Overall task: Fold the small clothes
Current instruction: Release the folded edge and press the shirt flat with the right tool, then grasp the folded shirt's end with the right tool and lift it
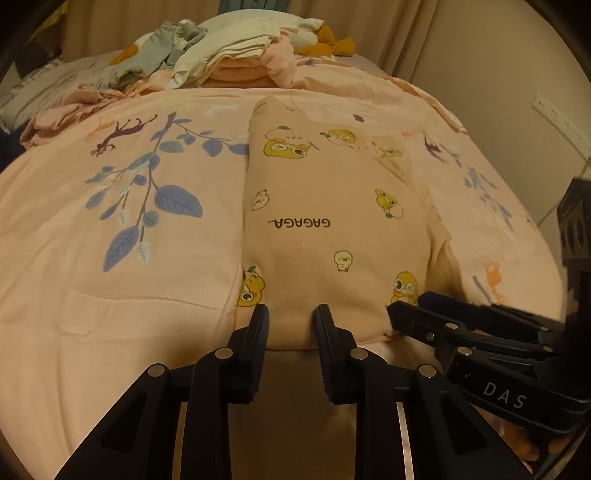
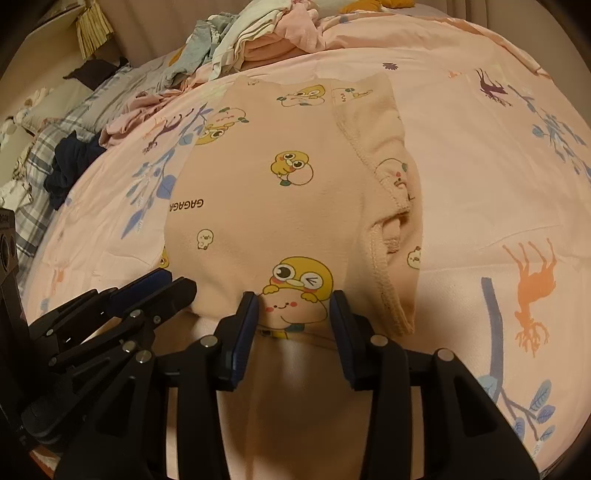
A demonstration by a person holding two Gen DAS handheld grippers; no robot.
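A small peach garment (image 1: 332, 221) printed with yellow ducks and "GAGAGA" lies folded lengthwise on the pink bedspread; it also shows in the right wrist view (image 2: 280, 192). My left gripper (image 1: 291, 314) is open, its fingers straddling the garment's near edge at the left. My right gripper (image 2: 293, 299) is open, its fingers straddling the near edge at the right, over a duck print. Each gripper appears in the other's view: the right one (image 1: 402, 310) and the left one (image 2: 177, 288), jaws' state unclear there.
A pile of unfolded clothes (image 1: 229, 48) lies at the far end of the bed (image 1: 110, 295), also in the right wrist view (image 2: 258, 33). A dark garment (image 2: 70, 166) and plaid bedding (image 2: 40, 155) lie at the left. A wall (image 1: 498, 92) stands right.
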